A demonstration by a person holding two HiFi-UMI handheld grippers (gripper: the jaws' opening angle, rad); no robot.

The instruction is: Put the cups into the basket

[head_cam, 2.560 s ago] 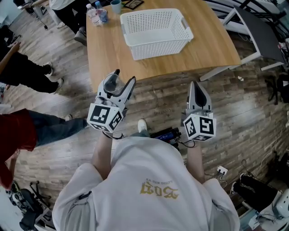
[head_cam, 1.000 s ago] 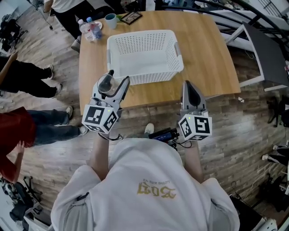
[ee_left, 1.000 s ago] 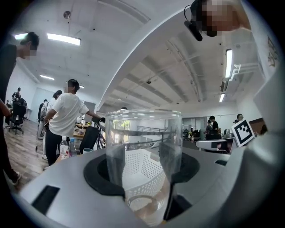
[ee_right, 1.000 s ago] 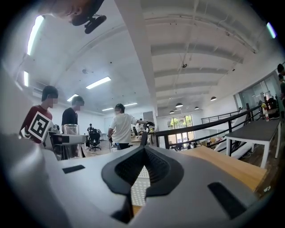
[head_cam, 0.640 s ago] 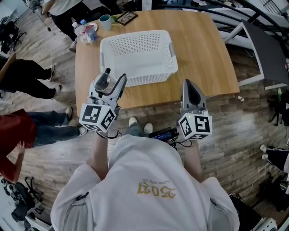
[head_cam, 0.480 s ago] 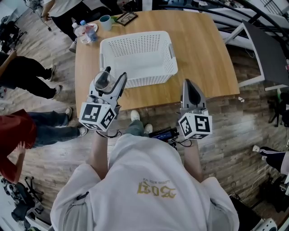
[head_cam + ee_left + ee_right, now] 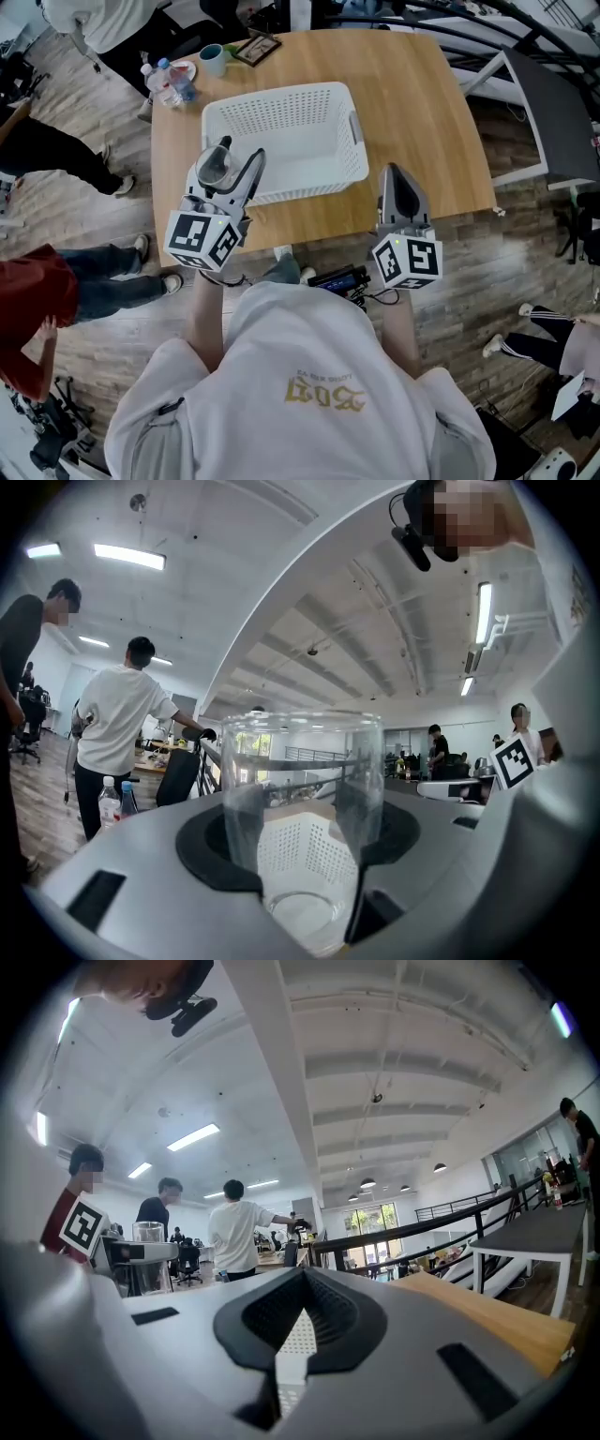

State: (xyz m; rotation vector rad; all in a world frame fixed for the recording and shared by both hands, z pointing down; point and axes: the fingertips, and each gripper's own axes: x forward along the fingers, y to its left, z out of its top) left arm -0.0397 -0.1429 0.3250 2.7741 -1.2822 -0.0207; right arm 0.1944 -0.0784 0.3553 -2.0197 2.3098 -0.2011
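Over on the left, a few people are standing around on the wood floor (image 7: 112,281). On the far left corner of the counter (image 7: 422,112) there's a couple of water bottles (image 7: 161,81), a teal mug (image 7: 213,58) and a small picture frame (image 7: 255,49) just to its right.

The left claw (image 7: 232,161) is clamped on a clear glass cup (image 7: 215,169). The left gripper view shows the cup sitting upright right between the two jaws, with both dark pads pressed on its sides. It's held up in the air at the near left corner of the white perforated basket (image 7: 309,178), not inside it. From above it lines up with the basket's near wall, though I can't tell how high it is over it.

The basket sits in the left middle of the counter, long side facing the person, handle cutouts on the short ends.

The right claw (image 7: 395,180) is pinched together with nothing in it. It hangs over the counter's near edge, just right of the basket and apart from it. Through the slit between its jaws you only get a sliver of the basket wall.
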